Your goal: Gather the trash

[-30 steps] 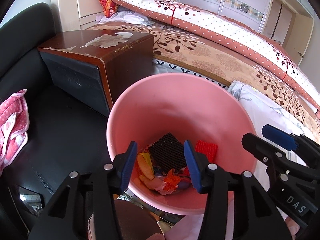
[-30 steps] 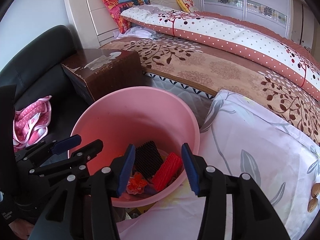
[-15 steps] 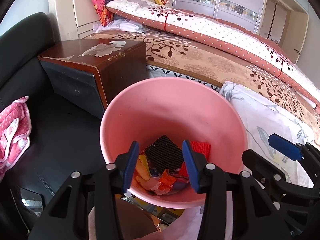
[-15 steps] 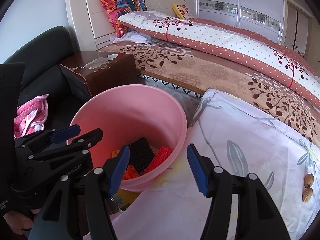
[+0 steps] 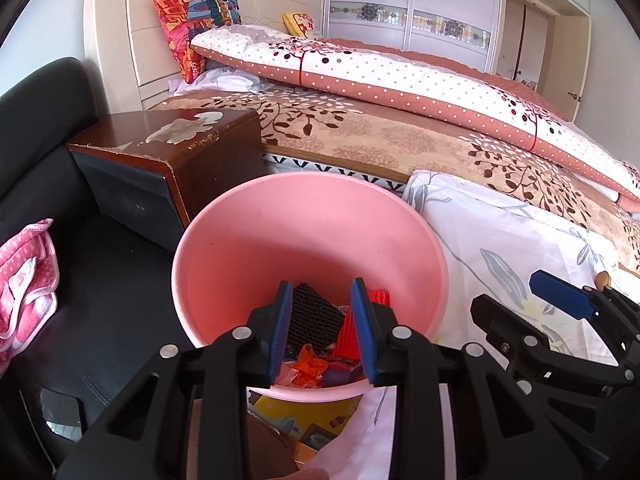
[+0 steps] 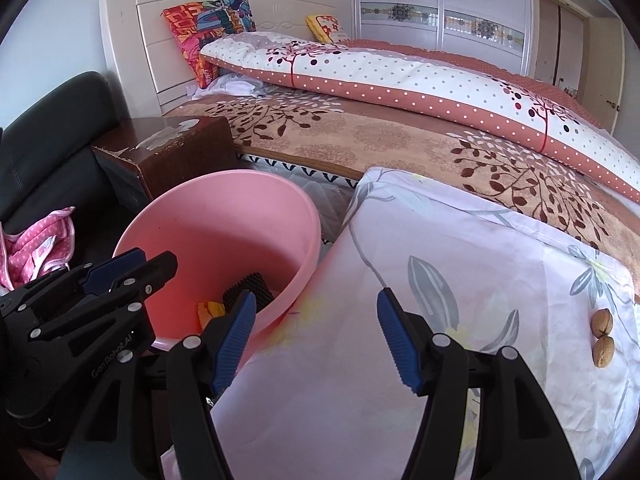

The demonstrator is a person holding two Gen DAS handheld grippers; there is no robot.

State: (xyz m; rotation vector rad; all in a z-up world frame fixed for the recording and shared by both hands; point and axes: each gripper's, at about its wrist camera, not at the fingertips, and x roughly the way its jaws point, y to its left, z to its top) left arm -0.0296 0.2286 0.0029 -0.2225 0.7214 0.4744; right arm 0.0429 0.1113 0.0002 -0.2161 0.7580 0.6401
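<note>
The pink bin point(image 5: 308, 240) is taken as the landmark; it stands beside the flowered white sheet point(image 6: 460, 280), in front of the brown cabinet point(image 5: 180, 148). Trash already collected is seen at the bottom of the bin: a black mesh piece point(image 5: 312, 316), a red ribbed piece point(image 5: 348, 332), an orange wrapper point(image 5: 310, 364) and other scraps.

Two walnuts point(image 6: 602, 338) are seen on the sheet, well apart from the bin on its right side. These are judged to be the remaining trash; no other loose items are visible on the sheet.

The left gripper point(image 5: 320, 332) is held over the near rim of the bin; its jaws are closing, and nothing is gripped between them. The right gripper point(image 6: 316, 340) is held over the sheet just right of the bin; its jaws are opening, and nothing is held.

The task is judged mostly done, with the walnuts left to collect.
</note>
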